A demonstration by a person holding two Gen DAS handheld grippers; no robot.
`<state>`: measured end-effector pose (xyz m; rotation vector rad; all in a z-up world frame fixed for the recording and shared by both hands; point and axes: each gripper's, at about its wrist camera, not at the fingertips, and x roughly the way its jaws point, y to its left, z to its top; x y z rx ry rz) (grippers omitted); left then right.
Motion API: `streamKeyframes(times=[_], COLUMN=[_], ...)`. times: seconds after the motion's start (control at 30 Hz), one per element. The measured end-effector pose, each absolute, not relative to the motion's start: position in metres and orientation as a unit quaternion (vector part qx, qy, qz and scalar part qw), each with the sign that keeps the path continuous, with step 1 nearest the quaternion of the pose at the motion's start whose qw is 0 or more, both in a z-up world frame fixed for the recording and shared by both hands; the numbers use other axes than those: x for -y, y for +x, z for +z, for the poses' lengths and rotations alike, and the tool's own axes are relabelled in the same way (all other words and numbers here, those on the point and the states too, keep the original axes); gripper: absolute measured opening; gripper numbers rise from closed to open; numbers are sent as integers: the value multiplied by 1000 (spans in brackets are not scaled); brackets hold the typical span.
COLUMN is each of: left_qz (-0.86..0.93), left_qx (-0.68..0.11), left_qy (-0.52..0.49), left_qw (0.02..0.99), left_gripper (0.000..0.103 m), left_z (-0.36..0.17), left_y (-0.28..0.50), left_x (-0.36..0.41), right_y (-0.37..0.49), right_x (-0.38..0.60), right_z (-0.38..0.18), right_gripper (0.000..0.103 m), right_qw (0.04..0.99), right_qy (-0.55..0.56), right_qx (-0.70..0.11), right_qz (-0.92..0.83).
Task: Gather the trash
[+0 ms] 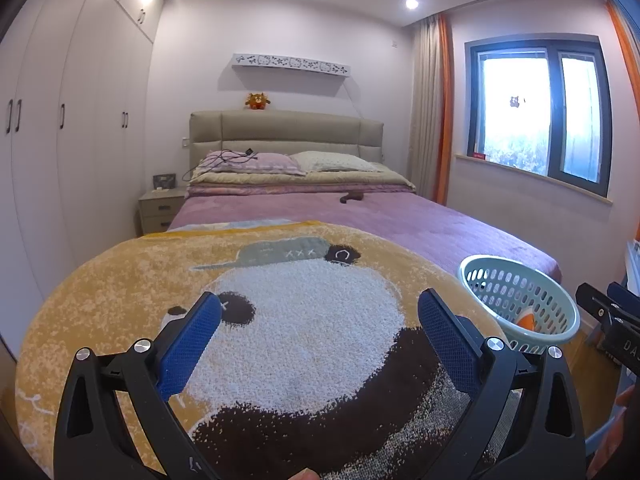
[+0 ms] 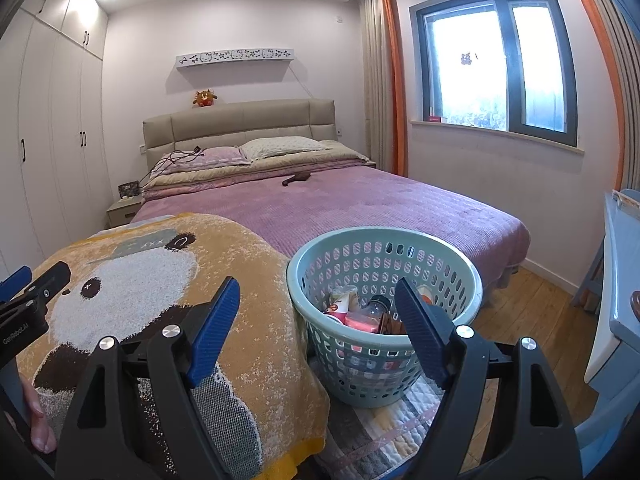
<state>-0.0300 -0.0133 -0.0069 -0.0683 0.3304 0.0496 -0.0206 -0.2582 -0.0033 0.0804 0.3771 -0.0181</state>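
A pale green perforated basket (image 2: pixel 386 240) stands at the foot of the bed and holds trash: a cup (image 2: pixel 342 300), a small bottle (image 2: pixel 374 308) and a brown packet (image 2: pixel 390 324). It also shows in the left wrist view (image 1: pixel 520 280), right of the blanket. My left gripper (image 1: pixel 320 312) is open and empty above the yellow panda blanket (image 1: pixel 280 340). My right gripper (image 2: pixel 318 298) is open and empty, just in front of the basket, its right finger over the rim.
A dark brown object (image 2: pixel 296 178) lies on the purple bedspread (image 2: pixel 380 204) near the pillows. A black cable (image 2: pixel 176 158) lies on the left pillow. Wardrobes (image 1: pixel 60 140) line the left wall. A blue-white cabinet (image 2: pixel 620 300) stands at right over wooden floor.
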Motion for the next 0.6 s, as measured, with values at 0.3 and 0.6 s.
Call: streamKeyframes(times=[0.3, 0.6], left_qz=[24, 24], left_qx=[-165, -166], left_qy=[-34, -34], left_qw=[985, 985], left_gripper=[96, 96], left_z=[-7, -6], left_y=[-31, -31], left_x=[14, 13], right_y=[-21, -20], right_x=[260, 261], right_z=[-2, -2], right_gripper=[76, 76], right_qw=[981, 981], right_qy=[43, 44], right_qx=[-190, -191], right_qz=[-8, -7])
